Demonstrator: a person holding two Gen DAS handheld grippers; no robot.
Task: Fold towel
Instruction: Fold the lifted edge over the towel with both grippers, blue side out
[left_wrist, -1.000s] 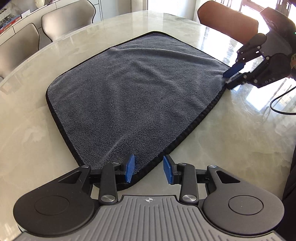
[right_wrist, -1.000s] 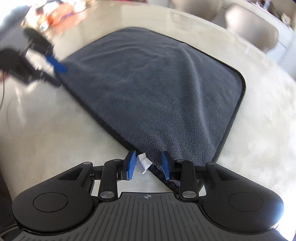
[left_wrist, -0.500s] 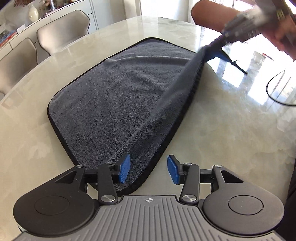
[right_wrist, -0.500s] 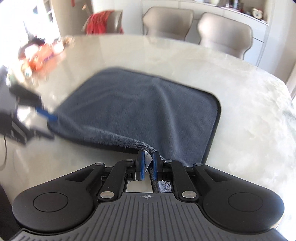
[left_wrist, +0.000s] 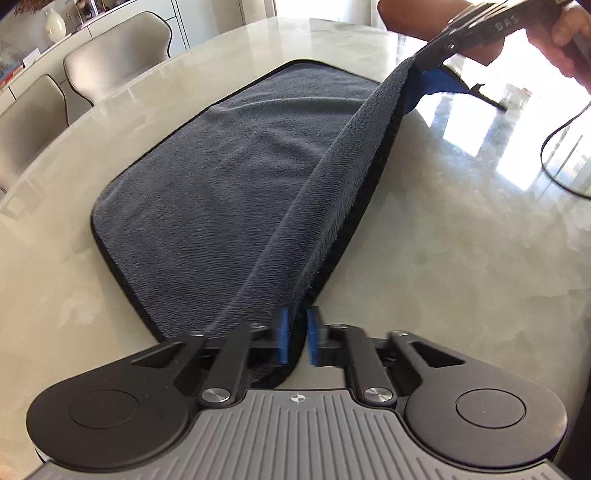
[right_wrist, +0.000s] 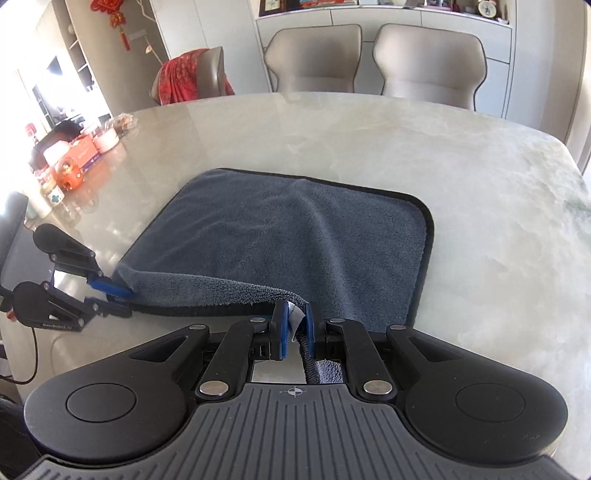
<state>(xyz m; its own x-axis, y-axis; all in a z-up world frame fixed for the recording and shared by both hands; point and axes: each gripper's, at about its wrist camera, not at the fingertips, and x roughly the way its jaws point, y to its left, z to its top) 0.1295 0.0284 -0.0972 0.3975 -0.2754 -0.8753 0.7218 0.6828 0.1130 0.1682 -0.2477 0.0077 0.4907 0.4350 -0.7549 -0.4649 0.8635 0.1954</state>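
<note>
A dark grey towel (left_wrist: 221, 177) with a black hem lies on a marble table (left_wrist: 461, 258); its near edge is lifted off the table between the two grippers. My left gripper (left_wrist: 295, 341) is shut on one near corner of the towel. My right gripper (right_wrist: 295, 328) is shut on the other near corner, next to a white label (right_wrist: 294, 319). The towel (right_wrist: 295, 236) sags from the raised edge to the flat far half. The right gripper shows at the top right of the left wrist view (left_wrist: 439, 70), the left gripper at the left of the right wrist view (right_wrist: 110, 291).
Beige chairs (right_wrist: 369, 59) stand along the table's far side, one with a red cloth (right_wrist: 184, 77) over it. Boxes and jars (right_wrist: 70, 162) sit at the table's left end. A black cable (left_wrist: 557, 155) lies on the table to the right.
The left gripper has closed on its towel corner. Both grippers have risen, lifting the near edge higher off the table; the right one closed on its corner earlier.
</note>
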